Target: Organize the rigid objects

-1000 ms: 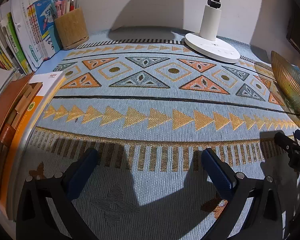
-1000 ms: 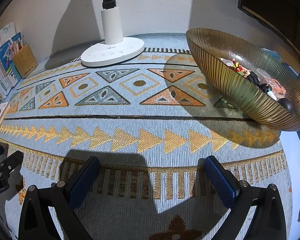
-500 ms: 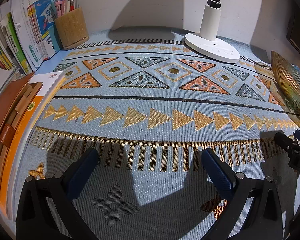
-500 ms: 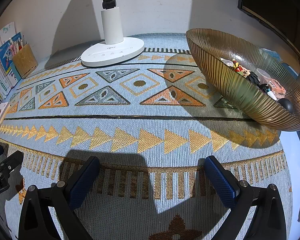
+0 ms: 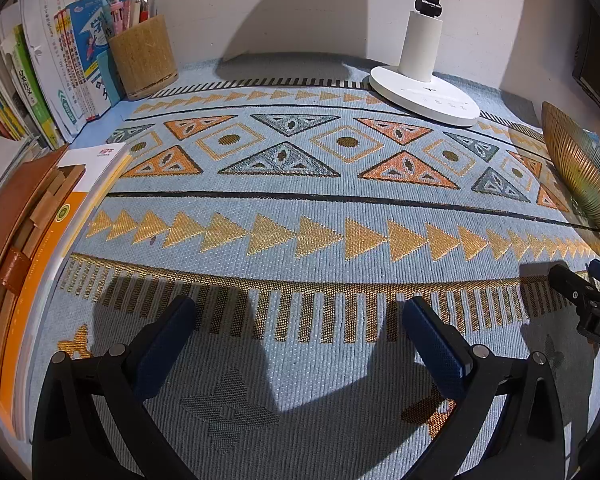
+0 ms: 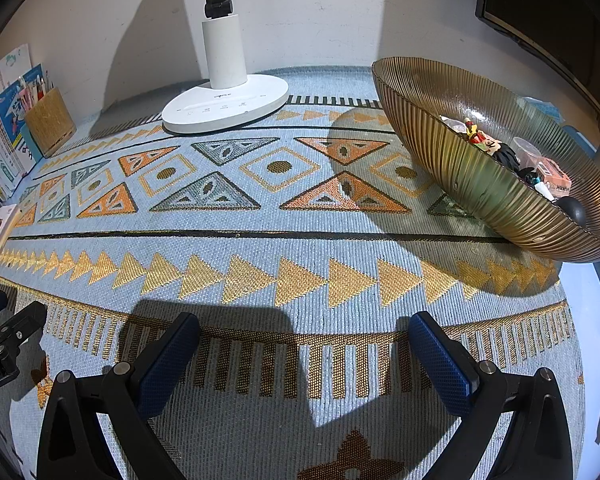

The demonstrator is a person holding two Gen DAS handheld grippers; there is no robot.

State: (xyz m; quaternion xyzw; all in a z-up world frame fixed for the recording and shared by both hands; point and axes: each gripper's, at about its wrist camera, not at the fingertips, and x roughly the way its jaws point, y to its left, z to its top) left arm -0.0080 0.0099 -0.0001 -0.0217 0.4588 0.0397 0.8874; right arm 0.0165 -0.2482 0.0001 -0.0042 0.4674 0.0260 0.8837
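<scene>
As the bowl point(image 6: 480, 184) of small things lies ahead-right of the right gripper point(image 6: 304, 354), it is nearer; both grippers, left point(image 5: 300, 336) included, gape empty.

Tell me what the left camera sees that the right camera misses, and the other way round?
Only the left view shows the brown leather notebook and the orange-and-white book stacked at the desk's left edge.

Only the right view shows inside the ribbed amber bowl: small toys and trinkets piled there, plus a dark screen on the wall.

Both show the patterned mat, the white lamp base, the pen holder, upright books, and each camera's own open claw, left claw and right claw, empty.
</scene>
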